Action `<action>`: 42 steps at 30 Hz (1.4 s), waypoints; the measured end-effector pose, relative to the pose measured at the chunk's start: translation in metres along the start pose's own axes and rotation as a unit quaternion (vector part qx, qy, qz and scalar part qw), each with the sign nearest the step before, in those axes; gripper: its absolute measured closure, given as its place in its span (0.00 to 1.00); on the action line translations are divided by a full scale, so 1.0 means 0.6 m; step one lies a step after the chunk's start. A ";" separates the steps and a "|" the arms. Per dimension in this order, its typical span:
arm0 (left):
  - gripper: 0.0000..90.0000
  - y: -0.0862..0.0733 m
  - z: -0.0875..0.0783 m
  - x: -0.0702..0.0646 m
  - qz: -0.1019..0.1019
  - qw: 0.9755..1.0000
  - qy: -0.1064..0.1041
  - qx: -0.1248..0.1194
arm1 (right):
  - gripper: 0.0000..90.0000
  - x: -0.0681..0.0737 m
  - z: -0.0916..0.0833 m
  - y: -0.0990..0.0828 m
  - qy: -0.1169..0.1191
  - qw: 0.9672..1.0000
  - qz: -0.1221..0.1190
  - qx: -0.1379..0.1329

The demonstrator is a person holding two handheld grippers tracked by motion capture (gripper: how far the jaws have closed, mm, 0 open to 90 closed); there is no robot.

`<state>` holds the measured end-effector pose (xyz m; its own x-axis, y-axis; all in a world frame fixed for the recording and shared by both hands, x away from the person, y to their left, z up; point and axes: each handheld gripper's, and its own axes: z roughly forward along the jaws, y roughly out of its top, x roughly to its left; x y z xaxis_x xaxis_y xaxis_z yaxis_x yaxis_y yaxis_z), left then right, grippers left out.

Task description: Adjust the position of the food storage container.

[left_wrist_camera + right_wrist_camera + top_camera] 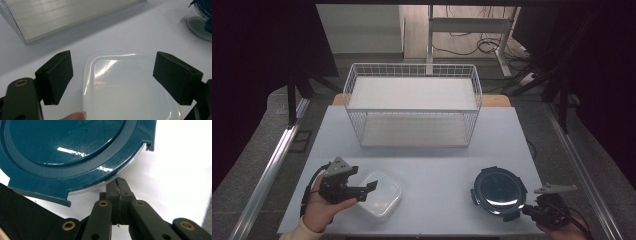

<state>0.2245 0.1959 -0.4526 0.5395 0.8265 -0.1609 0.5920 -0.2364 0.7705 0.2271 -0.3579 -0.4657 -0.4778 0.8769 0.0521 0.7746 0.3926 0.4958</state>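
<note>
A square translucent container (381, 194) with its lid on sits at the table's front left. My left gripper (366, 191) is at its left edge. In the left gripper view the container (125, 87) lies between and beyond the two black pads (56, 77), which stand wide apart and clear of it; my left gripper (116, 77) is open. At the front right stands a round glass container with a dark teal lid (499, 191). My right gripper (526, 210) is shut, its tips (119, 185) right at the rim of the teal lid (62, 147); nothing shows between them.
A white wire rack (357, 125) with two shelves stands at the back middle of the white table (437, 160). The round container's glass wall (200, 27) shows in the left gripper view, at its far right. Dark curtains and a metal rail flank the table.
</note>
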 end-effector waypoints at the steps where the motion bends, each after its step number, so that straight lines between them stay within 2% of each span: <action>1: 0.18 0.000 0.000 0.000 0.000 1.000 0.000 0.000 | 0.99 0.002 0.002 0.003 0.001 1.000 -0.001 0.001; 8: 0.18 0.001 -0.001 0.000 0.001 1.000 0.002 -0.001 | 0.99 0.020 0.019 0.022 0.018 1.000 -0.018 0.009; 9: 0.18 0.001 -0.001 0.001 0.000 1.000 0.002 -0.001 | 0.99 0.027 0.024 0.029 0.021 0.999 -0.029 0.014; 13: 0.18 0.000 -0.002 0.004 -0.005 1.000 0.003 -0.001 | 0.99 0.037 0.032 0.040 0.023 0.999 -0.040 0.015; 26: 0.18 -0.002 0.001 0.008 -0.005 1.000 0.005 0.001 | 0.99 0.064 0.056 0.070 0.029 0.997 -0.064 0.012; 42: 0.18 -0.001 0.002 0.006 -0.002 1.000 0.006 0.003 | 0.99 0.125 0.097 0.136 0.046 0.992 -0.119 0.016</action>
<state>0.2268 0.1982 -0.4548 0.5296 0.8337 -0.1566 0.5979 -0.2359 0.7661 0.2786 -0.2440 -0.4716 -0.6838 0.7294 0.0173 0.6474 0.5956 0.4755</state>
